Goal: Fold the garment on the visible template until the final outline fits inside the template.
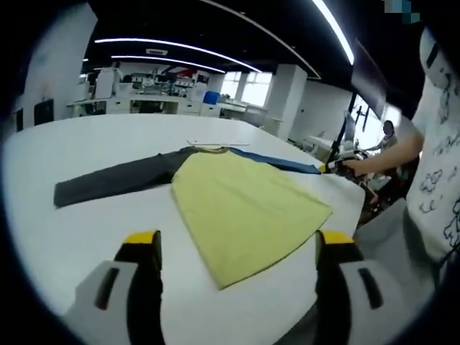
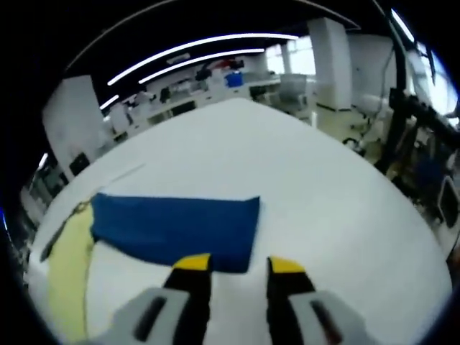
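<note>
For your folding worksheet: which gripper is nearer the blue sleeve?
Right. The right gripper is at the blue sleeve's cuff edge; the left gripper hangs back over the yellow body's hem, across the shirt from it.

In the right gripper view, the blue sleeve (image 2: 180,228) has its near edge tucked behind the yellow tips of the right gripper (image 2: 237,264), so it is hard to tell if the jaws are pinching the cloth. The yellow shirt body (image 2: 68,280) is cut off at the picture's edge. In the left gripper view, the person (image 1: 438,144) is cut off at the side. The far desks (image 1: 151,100) are too blurry to make out.
</note>
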A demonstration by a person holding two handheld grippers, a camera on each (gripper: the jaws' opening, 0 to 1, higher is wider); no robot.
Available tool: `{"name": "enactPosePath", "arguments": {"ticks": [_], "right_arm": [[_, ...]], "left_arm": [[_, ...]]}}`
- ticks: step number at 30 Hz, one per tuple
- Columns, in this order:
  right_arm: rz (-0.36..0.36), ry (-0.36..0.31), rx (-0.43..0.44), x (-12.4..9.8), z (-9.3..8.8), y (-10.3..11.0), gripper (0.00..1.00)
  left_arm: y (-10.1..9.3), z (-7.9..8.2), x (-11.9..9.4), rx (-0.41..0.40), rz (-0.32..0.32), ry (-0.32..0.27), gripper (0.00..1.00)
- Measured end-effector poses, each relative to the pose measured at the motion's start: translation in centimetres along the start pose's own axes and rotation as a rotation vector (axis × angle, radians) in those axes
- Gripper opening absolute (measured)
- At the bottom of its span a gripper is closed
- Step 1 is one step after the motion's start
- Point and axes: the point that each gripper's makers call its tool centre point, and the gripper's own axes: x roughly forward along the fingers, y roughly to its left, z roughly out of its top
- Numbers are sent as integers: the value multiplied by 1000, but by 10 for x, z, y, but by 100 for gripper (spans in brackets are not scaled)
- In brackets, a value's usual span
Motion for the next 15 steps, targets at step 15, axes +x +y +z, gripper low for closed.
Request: {"name": "enactPosePath", "arguments": {"ticks": [15], "right_arm": [[-3, -31, -48, -7, 14, 8, 0]], "left_arm": [[-10, -1, 12, -7, -17, -5, 81]]}}
